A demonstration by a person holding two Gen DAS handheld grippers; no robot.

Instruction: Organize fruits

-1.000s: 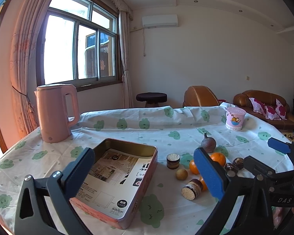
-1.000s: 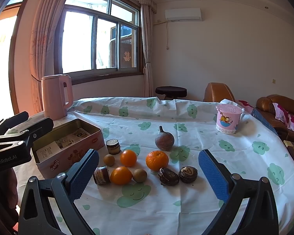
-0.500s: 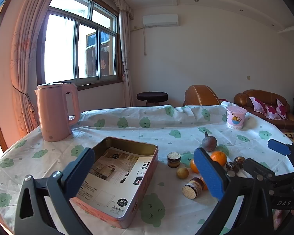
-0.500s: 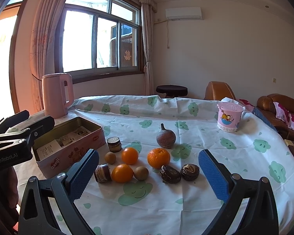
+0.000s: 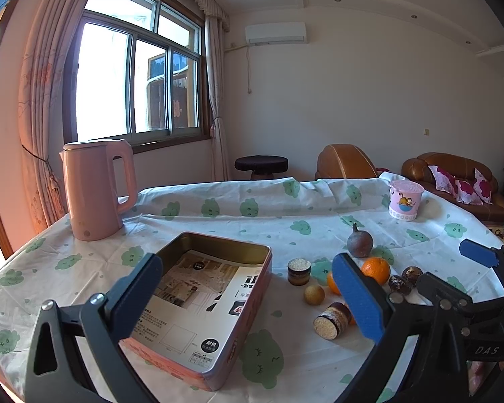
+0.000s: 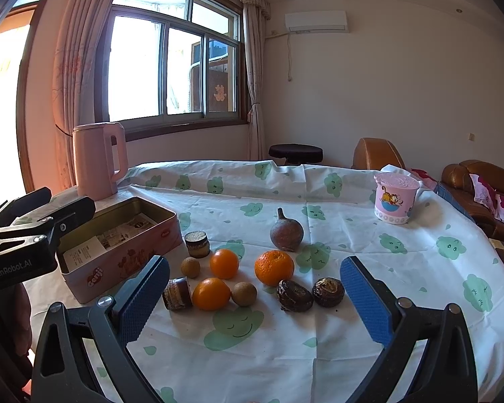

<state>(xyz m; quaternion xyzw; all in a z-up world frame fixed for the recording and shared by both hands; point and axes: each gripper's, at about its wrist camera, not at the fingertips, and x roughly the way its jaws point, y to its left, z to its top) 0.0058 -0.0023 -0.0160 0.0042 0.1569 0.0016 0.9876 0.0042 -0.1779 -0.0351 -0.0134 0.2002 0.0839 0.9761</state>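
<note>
Fruits lie in a cluster on the tablecloth: three oranges (image 6: 273,267), two small brown round fruits (image 6: 244,294), two dark wrinkled fruits (image 6: 294,295), a brown pear-shaped fruit (image 6: 286,231) and two small cylindrical pieces (image 6: 197,243). An open pink tin (image 6: 117,252) with paper inside stands to their left; it also shows in the left wrist view (image 5: 201,302). My right gripper (image 6: 252,305) is open and empty, just in front of the cluster. My left gripper (image 5: 248,299) is open and empty, over the tin's near right corner.
A pink kettle (image 5: 95,188) stands at the back left of the table. A pink cartoon cup (image 6: 394,198) stands at the back right. Beyond the table are a dark stool (image 6: 295,152) and brown sofas (image 5: 453,178).
Both grippers have drifted slightly toward the table; the fruits sit a little lower and nearer in the right view. Nothing was grasped or moved.
</note>
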